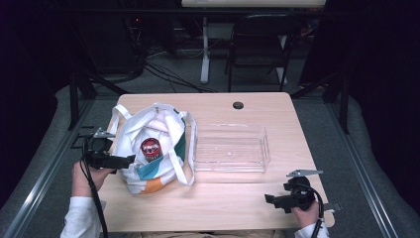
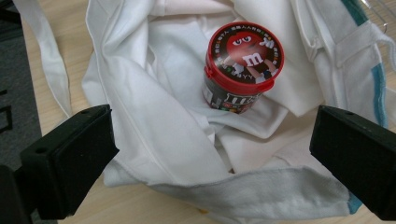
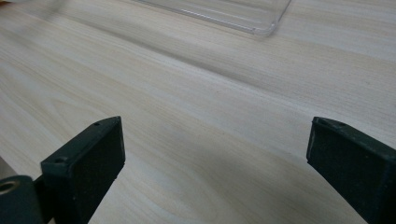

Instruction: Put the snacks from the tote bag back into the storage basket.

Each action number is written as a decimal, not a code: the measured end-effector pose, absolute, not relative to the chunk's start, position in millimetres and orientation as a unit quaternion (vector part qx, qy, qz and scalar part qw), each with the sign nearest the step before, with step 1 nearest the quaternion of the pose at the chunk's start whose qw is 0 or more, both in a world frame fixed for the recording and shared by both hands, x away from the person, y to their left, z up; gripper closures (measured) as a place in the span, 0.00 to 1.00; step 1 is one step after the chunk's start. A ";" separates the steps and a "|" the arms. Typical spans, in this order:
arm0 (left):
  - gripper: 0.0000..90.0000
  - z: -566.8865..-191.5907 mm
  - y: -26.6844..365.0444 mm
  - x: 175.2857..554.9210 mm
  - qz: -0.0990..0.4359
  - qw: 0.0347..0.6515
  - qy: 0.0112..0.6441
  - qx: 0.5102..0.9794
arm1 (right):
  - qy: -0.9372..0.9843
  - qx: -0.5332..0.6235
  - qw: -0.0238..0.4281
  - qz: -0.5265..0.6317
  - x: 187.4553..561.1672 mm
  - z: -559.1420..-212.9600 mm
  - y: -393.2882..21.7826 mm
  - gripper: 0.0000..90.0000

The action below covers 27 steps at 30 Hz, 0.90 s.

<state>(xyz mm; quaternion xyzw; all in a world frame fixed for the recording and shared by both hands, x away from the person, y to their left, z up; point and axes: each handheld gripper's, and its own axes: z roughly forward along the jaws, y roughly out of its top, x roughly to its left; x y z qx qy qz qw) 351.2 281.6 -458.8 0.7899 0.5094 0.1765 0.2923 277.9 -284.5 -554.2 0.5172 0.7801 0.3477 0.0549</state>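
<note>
A: L tongs first?

B: Left gripper (image 1: 130, 159) has its jaws spread wide, nothing pinched betw. them. In the left gripper view they straddle the near rim of the white cloth tote bag with teal and orange patches (image 2: 154, 116), pads apart from the fabric on both sides. In the high view it sits at the bag's left edge, pointing into it.

A: And what's in the bag?

B: A small round candy tub, red lid w/ a cartoon face, dark printed body (image 2: 243, 67). It's inside the bag's open mouth, resting on the folded white lining, tilted a bit, lid up. It's beyond the jaws, not betw. them, untouched.

A: R tongs?

B: Right gripper (image 1: 270, 200) also wide open, gripping nothing. Held in the person's right hand (image 1: 309, 214), well to the right of the bag and nearer the person. The right gripper view has bare pale wood-grain table (image 3: 196, 121) betw. the jaws.

A: Anything else by the bag?

B: Clear rectangular plastic tray (image 1: 231, 148) just to the bag's right; one white bag handle lies beside its left wall, can't tell if they touch. Nothing seen in the tray. Its corner (image 3: 261, 25) appears at the top of the right gripper view.

A: Further out?

B: Small dark round hole (image 1: 238, 105) in the tabletop, beyond the bag and to its right. Past the table, a dark folding chair (image 1: 260, 44).
</note>
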 end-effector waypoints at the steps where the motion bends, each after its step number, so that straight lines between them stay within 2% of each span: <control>1: 0.01 -459.5 282.2 351.5 0.176 0.293 0.511 0.788 | 0.780 0.518 0.054 0.347 278.5 -554.3 -283.9 0.05; 27: 0.00 -453.9 270.6 355.0 0.151 0.301 0.505 0.795 | 0.789 0.508 0.050 0.342 277.2 -553.5 -276.1 0.06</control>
